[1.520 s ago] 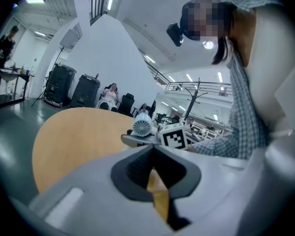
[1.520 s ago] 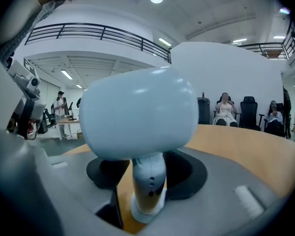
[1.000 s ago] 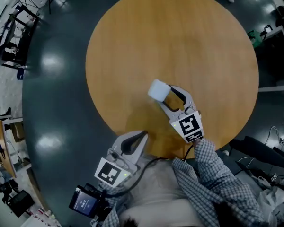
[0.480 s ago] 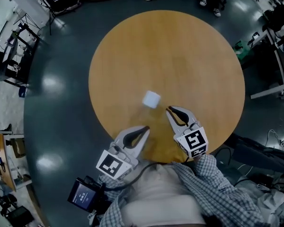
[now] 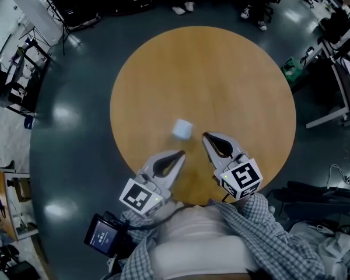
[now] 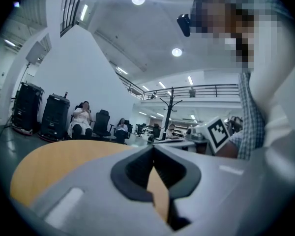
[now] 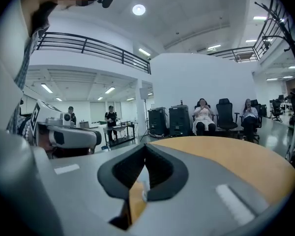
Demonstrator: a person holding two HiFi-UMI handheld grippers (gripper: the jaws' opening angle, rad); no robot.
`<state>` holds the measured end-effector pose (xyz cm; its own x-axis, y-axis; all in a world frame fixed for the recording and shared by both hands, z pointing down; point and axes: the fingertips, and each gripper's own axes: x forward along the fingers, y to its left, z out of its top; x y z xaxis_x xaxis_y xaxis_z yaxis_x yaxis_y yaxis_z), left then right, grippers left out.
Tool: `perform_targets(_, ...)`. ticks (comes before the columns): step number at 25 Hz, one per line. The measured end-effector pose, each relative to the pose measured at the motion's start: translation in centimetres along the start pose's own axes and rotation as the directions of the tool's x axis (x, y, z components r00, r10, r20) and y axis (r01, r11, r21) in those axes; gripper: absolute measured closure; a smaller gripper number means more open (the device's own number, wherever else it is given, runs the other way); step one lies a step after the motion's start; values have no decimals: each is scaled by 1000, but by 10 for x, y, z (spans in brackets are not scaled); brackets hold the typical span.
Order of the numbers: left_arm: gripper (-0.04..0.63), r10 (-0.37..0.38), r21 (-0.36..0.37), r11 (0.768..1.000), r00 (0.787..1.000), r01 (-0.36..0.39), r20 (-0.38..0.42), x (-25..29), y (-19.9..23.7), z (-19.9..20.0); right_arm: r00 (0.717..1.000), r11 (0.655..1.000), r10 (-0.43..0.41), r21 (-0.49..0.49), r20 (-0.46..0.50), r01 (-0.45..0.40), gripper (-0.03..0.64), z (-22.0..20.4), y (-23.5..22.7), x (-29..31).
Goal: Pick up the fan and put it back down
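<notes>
table (image 5: 210,74): left tongs (image 5: 180,153), right tongs (image 5: 205,136) closed, empty

Fan (image 5: 182,128) on table (image 5: 221,69) — left gripper (image 5: 181,153), right gripper (image 5: 205,136) just nearside.

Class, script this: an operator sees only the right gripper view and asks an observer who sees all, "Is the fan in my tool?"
Observer: No. The fan rests on the table, apart from the right tool, whose jaws have just been closing on nothing.
Operator: Which side?
Observer: Left of its tip, in the head view.
Operator: The left tool?
Observer: The left tool is shut, empty, short of the fan.
</notes>
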<state>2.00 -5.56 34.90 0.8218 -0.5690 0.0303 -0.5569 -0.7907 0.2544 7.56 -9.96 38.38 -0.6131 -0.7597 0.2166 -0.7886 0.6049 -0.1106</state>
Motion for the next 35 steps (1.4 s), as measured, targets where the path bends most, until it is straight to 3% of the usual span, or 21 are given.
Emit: perform_targets(35, 595, 26, 28, 999, 999, -26, 22, -10, -7, 4, 999, 999, 45, -26, -24, -46, 612, -8, 17, -3)
